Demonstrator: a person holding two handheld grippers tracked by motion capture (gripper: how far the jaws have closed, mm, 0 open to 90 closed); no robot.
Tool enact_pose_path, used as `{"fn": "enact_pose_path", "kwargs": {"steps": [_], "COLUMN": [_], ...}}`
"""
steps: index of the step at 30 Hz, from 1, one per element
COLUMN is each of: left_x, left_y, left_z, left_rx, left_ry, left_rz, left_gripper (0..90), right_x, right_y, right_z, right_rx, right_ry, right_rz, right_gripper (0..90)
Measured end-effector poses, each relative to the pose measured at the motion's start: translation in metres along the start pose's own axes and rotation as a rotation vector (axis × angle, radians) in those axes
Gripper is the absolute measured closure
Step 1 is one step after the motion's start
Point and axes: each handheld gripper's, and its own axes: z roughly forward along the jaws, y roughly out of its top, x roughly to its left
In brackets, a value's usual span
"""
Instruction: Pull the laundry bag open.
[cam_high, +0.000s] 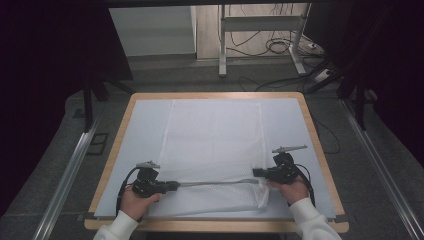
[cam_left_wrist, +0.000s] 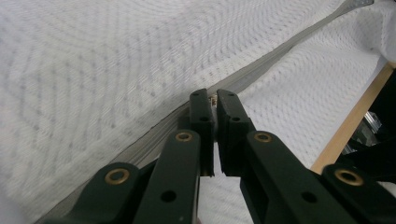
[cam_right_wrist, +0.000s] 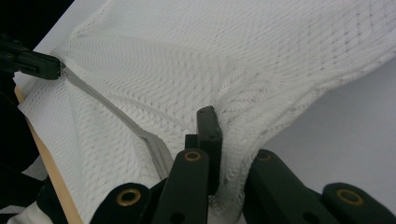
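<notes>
1. Mesh bag (cam_high: 215, 145), one: white, flat on the table (cam_high: 310, 125), zipper (cam_high: 215, 183) along its near edge.
2. Left hand-held gripper (cam_high: 170, 186): jaws closed on the zipper pull (cam_left_wrist: 213, 99).
3. Right hand-held gripper (cam_high: 257, 173): jaws clamped on the mesh bag's corner.
4. Hands, two, in white sleeves.

White mesh zippered bag (cam_high: 215, 145), flat on table

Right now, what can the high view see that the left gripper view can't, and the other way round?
The high view alone takes in both hands, the right gripper and the whole table. The left gripper view alone catches the left gripper up close, jaws pinched on a small metal zip pull. Both share the white mesh bag and its grey zip.
</notes>
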Motion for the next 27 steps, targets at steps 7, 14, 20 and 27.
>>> {"fn": "enact_pose_path", "kwargs": {"steps": [7, 14, 20, 27], "left_x": [0.006, 0.013, 0.024, 0.030], "left_y": [-0.004, -0.011, -0.021, -0.028], "left_z": [-0.006, -0.014, -0.025, -0.033], "left_rx": [-0.003, -0.008, -0.020, -0.029], "left_ry": [0.006, 0.013, 0.030, 0.042], "left_rz": [-0.014, -0.031, -0.058, -0.067], "left_gripper": [86.9, 86.9, 86.9, 86.8], "right_x": [0.000, 0.000, -0.001, 0.000], "right_y": [0.000, 0.000, 0.000, 0.000], "right_z": [0.000, 0.000, 0.001, 0.001], "right_rx": [0.003, 0.002, 0.003, 0.007], "right_ry": [-0.001, -0.001, -0.003, -0.002], "right_rz": [-0.002, -0.002, 0.001, -0.002], "right_gripper": [88.3, 88.3, 88.3, 88.3]}}
